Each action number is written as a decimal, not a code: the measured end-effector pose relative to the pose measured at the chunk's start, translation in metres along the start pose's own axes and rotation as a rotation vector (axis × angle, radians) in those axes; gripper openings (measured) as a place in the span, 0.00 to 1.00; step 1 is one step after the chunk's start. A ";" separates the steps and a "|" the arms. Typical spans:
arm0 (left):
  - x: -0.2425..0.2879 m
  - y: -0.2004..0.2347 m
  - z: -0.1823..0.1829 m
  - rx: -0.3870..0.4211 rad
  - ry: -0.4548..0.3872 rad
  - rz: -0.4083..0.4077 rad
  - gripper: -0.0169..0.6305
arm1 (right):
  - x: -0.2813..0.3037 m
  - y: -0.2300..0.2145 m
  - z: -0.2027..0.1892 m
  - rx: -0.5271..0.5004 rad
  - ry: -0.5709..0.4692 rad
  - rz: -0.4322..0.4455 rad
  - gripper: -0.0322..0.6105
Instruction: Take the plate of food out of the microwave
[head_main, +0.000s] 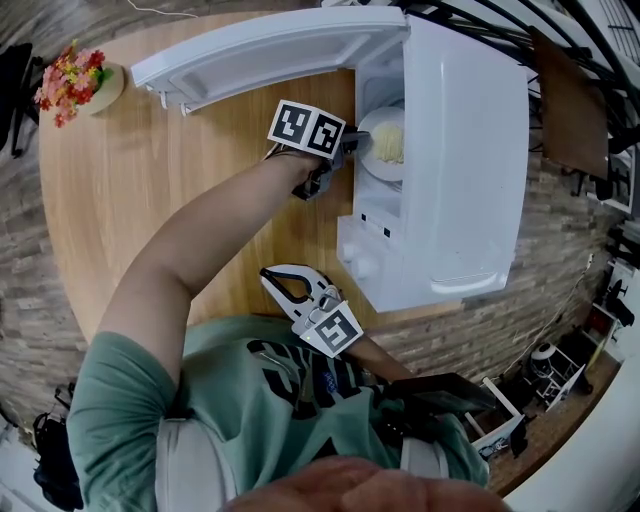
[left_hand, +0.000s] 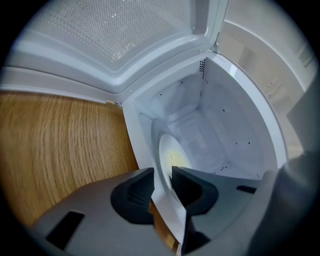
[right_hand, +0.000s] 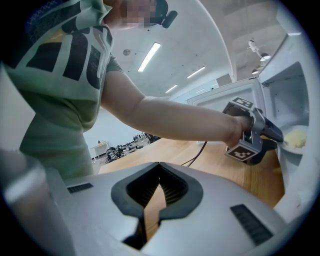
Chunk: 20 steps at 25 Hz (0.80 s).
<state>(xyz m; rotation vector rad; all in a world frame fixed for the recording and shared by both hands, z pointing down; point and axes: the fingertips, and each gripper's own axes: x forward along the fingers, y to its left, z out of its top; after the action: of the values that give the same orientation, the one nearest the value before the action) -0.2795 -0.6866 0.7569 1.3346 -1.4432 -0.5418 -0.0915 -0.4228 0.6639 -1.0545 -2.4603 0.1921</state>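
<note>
left gripper view: the left gripper (left_hand: 162, 187) reaches into the open cavity. its two dark ribbed pads stand one on each face of the rim of the round white plate (left_hand: 165, 145). they appear to bear on it, so logged as a grip on the rim.
plate position: just inside the front opening of the white boxy microwave oven (head_main: 470, 150), not yet out.
food: pale yellow mound (head_main: 391, 140) on the middle of the plate, clear of the pads.
door: white microwave door (head_main: 270, 50) is swung wide to the side, so the way out over the table is free.
why the rim: judged the only part reachable from the front. an edge pinch also keeps the pads off the food.
right gripper: the right gripper (right_hand: 160, 192) has its tips together with nothing between them; only wood shows through the slit. it is held low by the person's body over the round light wooden table (head_main: 150, 200), well apart from the oven. judged idle, placed to support the plate once it is out.
step: grip made, withdrawal not yet done.
risk: a one-edge hold may let the plate tip. next move needs a level, straight pull.
other: bunch of pink and red flowers (head_main: 70, 75) at the table's far edge, well apart from the work.
</note>
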 end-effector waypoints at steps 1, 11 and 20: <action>-0.002 -0.001 0.001 -0.004 -0.009 -0.005 0.19 | 0.000 0.000 0.000 -0.002 0.001 -0.001 0.06; -0.012 -0.022 0.006 -0.128 -0.073 -0.139 0.05 | -0.009 0.002 0.002 -0.012 -0.011 -0.022 0.06; -0.026 -0.031 0.000 -0.137 -0.091 -0.169 0.05 | -0.013 0.005 0.006 -0.026 -0.012 -0.036 0.06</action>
<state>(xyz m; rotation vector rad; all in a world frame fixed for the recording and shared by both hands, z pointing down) -0.2709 -0.6712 0.7201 1.3439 -1.3477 -0.8070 -0.0832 -0.4280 0.6528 -1.0214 -2.4968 0.1555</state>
